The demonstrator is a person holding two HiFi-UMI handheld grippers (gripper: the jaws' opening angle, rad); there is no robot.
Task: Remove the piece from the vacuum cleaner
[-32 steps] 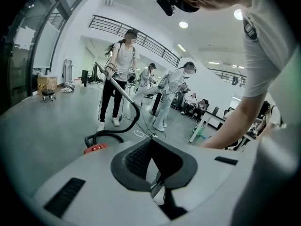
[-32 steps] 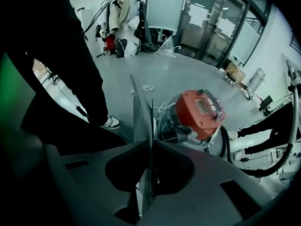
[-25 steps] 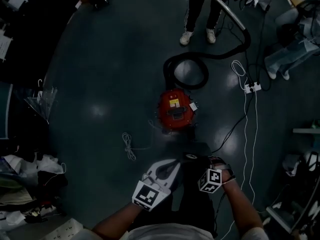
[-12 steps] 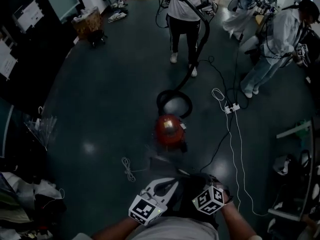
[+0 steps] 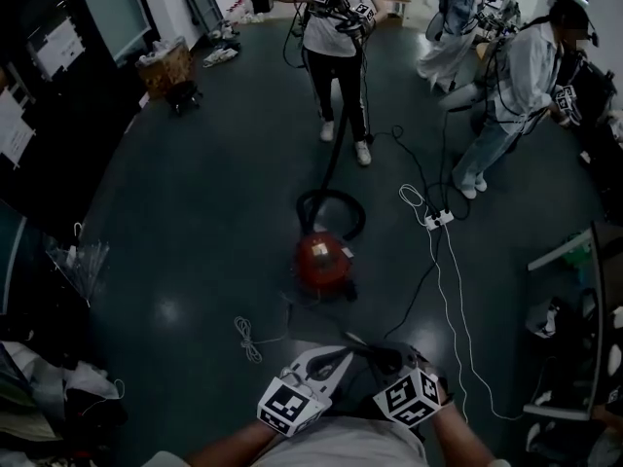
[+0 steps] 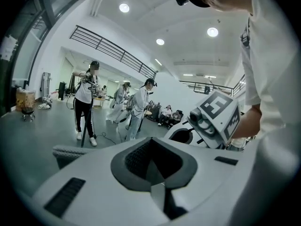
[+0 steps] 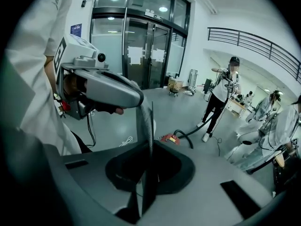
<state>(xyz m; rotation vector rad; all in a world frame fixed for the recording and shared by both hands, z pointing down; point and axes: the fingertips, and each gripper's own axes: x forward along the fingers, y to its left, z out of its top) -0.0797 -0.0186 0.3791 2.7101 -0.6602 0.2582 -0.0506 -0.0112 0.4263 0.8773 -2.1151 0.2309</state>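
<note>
Left gripper [image 5: 341, 346] and right gripper [image 7: 146, 126] side by side, both with jaws closed, red vacuum cleaner [image 5: 323, 261] farther off on the floor [image 5: 195, 212].

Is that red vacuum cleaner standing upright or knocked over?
Upright: the red vacuum cleaner sits flat on the floor, top facing up.

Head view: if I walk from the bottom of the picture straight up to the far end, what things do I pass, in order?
left gripper and right gripper side by side → red vacuum cleaner → looped black hose → person in a white top
</note>
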